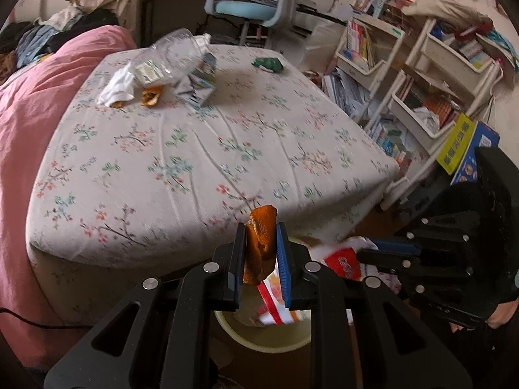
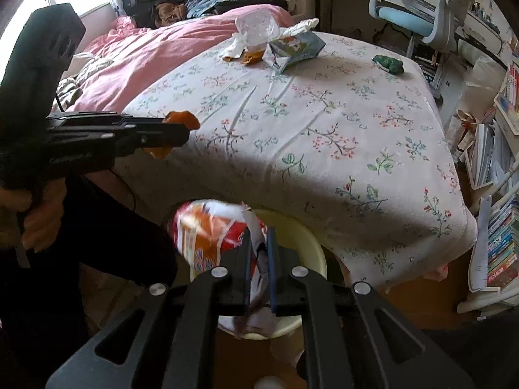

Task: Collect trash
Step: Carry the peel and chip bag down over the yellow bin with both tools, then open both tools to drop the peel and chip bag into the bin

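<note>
- Orange peel (image 1: 259,243) sits pinched between the jaws of our left gripper (image 1: 261,259); they are nearly closed, pressing on both of its sides.
- Below and just ahead of those jaws we see the pale yellow bin (image 1: 259,340), standing on the floor beside the bed (image 1: 194,162).
- Our right gripper (image 2: 259,259) has its jaws fully closed on a red, orange and white snack wrapper (image 2: 207,233), which bulges out to the left of them, above the bin's rim (image 2: 305,236).
- Progress, as we judge it: two pieces are over the bin but not yet released.
- Remaining, far ahead of both jaws on the bed: a clear plastic bottle (image 1: 175,52), a white tissue (image 1: 116,86), more orange peel (image 1: 150,95), a flattened blue carton (image 1: 199,81) and a green scrap (image 1: 267,64).
- Writing: the wrapper and carton print are too blurred to read. A yellow-and-blue box (image 1: 464,144) right of the left jaws carries characters we cannot make out.
</note>
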Action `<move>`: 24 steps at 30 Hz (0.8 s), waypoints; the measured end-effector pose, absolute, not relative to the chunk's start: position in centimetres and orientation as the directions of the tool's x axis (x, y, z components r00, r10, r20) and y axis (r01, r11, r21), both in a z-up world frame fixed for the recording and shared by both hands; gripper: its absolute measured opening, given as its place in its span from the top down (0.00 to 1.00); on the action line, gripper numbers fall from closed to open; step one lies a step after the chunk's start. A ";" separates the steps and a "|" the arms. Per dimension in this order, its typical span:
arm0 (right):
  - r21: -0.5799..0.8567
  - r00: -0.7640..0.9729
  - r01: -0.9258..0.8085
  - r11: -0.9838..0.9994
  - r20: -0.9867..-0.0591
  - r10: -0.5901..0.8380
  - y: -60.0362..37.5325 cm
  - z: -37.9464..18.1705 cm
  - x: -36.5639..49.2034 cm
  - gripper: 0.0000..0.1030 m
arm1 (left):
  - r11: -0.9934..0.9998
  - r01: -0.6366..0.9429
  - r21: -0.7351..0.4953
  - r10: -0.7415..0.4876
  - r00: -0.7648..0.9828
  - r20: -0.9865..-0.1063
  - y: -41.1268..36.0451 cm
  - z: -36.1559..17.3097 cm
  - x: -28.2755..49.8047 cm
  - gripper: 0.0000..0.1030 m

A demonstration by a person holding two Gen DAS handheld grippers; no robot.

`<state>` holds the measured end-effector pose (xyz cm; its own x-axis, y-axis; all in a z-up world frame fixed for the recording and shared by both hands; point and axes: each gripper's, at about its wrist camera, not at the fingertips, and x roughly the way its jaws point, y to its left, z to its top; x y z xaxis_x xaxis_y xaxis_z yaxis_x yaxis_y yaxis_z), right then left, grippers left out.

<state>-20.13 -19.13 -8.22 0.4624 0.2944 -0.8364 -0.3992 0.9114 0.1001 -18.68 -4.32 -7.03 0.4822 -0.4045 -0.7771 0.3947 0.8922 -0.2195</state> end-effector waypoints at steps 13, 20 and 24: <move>0.100 0.486 -0.329 0.939 -0.835 0.259 -20.1 -8.9 -19.8 0.41 | 0.881 0.434 -0.188 -0.382 0.419 -0.824 -5.8 -8.4 -19.7 0.60; 0.113 0.522 -0.314 0.943 -0.809 0.271 -20.5 -8.5 -19.5 0.38 | 0.908 0.396 -0.138 -0.331 0.474 -0.816 -5.4 -7.9 -19.4 0.43; 0.116 0.542 -0.310 0.944 -0.794 0.275 -20.5 -8.2 -19.5 0.35 | 0.921 0.376 -0.103 -0.300 0.515 -0.803 -5.1 -7.4 -19.4 0.36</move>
